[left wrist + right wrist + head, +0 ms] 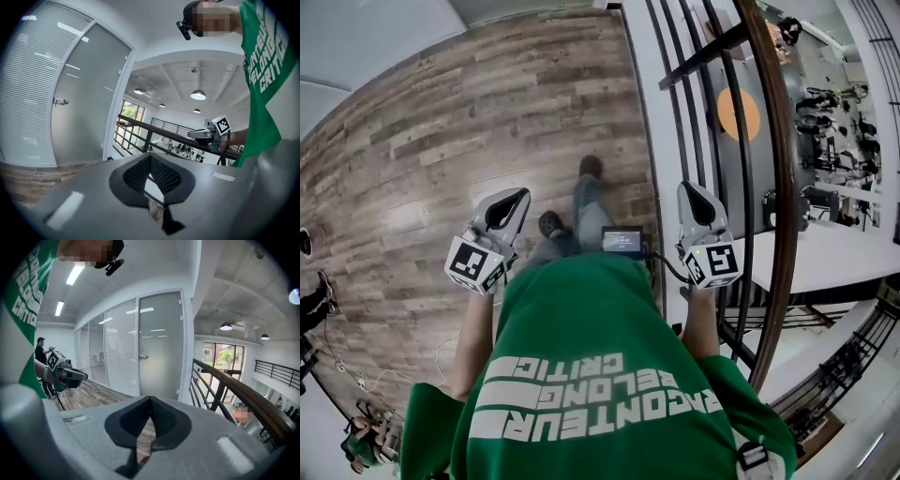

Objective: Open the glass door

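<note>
Fingers (136,173) of left gripper (508,199) and right gripper (698,195) were pressed together, empty — door (161,333) stood closed ahead, well apart. Likely heavy, stiff, smooth glass — best gripped at its handle (143,357).

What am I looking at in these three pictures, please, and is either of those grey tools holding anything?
There is no robot here: a person in a green shirt carries a hand-held tool, called a gripper, in each hand. The head view comes from a camera on the person's head looking steeply down. It shows the left gripper and the right gripper above a wooden floor, beside a railing. The other two pictures come from a camera riding on each gripper, looking along its two jaws. In both, the jaws are together with nothing between them, so nothing is held. Ahead, in the right gripper view, stands the frosted glass door with its handle. It looks closed, and neither gripper touches it.
</note>
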A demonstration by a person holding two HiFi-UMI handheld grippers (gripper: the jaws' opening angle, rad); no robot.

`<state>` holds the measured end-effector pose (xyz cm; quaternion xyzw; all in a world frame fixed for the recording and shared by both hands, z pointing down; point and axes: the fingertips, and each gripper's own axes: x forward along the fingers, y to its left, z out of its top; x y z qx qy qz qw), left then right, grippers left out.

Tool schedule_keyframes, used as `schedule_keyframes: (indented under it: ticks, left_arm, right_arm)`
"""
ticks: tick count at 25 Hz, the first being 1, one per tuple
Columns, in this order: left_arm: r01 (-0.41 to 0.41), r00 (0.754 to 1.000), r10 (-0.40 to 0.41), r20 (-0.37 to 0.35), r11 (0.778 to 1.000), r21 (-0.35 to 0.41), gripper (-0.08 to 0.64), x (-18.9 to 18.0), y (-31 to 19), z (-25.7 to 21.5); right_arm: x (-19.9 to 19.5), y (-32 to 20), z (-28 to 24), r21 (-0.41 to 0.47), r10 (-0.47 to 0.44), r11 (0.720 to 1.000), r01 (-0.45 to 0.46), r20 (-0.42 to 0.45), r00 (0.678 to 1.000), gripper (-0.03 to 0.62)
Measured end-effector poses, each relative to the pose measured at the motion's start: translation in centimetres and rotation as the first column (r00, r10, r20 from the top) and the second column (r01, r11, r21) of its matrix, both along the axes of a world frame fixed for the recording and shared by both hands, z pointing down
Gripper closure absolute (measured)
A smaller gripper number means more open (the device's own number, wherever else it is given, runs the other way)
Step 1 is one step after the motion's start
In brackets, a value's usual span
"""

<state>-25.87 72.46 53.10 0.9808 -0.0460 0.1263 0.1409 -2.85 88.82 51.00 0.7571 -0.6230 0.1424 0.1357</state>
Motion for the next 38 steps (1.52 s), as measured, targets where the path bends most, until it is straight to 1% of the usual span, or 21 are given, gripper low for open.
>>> schedule_keyframes:
  ticks: [4,7,11,15,21,27,32,35,38]
  left_arm:
    - [0.064,0.998,-0.064,0.018,0.998,0.009,0.545,2.9,-4.9,0.6]
    - [0.118,0.992,-0.118,0.034,0.993,0.017,0.545,5.5,-8.1,0.6]
    - [0.138,0.989,-0.14,0.04,0.989,0.048,0.545,9.9,-11.7,-0.7]
    - [0.184,0.982,-0.187,0.035,0.98,0.072,0.545,12.4,-14.6,-0.9]
    - [0.246,0.967,-0.251,0.041,0.965,0.092,0.545,14.2,-18.1,-1.2]
    - [0.32,0.947,-0.322,0.005,0.944,0.078,0.545,14.9,-23.4,-0.6]
    - [0.329,0.944,-0.328,-0.032,0.941,0.077,0.545,17.1,-29.7,-0.3]
    - [0.324,0.946,-0.322,-0.043,0.943,0.075,0.545,18.6,-34.1,-0.5]
    - [0.309,0.951,-0.306,-0.052,0.948,0.075,0.545,19.5,-38.5,-0.9]
  right_arm:
    - [4.7,-5.1,1.4,0.003,-0.029,1.0,0.029,0.016,0.999,0.598]
    - [8.2,-9.2,1.3,0.015,-0.071,0.997,0.071,0.016,0.997,0.598]
    - [12.6,-14.2,1.2,0.025,-0.118,0.993,0.117,0.035,0.992,0.598]
    - [15.7,-18.2,1.9,0.026,-0.173,0.985,0.172,0.04,0.984,0.598]
    - [18.5,-23.5,2.3,0.028,-0.236,0.972,0.235,0.053,0.97,0.598]
    - [19.2,-29.4,2.8,0.019,-0.296,0.955,0.296,0.039,0.954,0.598]
    - [21.4,-34.9,2.5,0.016,-0.285,0.959,0.284,0.03,0.958,0.598]
    - [23.1,-39.0,2.2,0.012,-0.267,0.964,0.267,0.026,0.963,0.598]
    - [24.0,-43.4,1.6,0.013,-0.257,0.967,0.256,0.026,0.966,0.598]
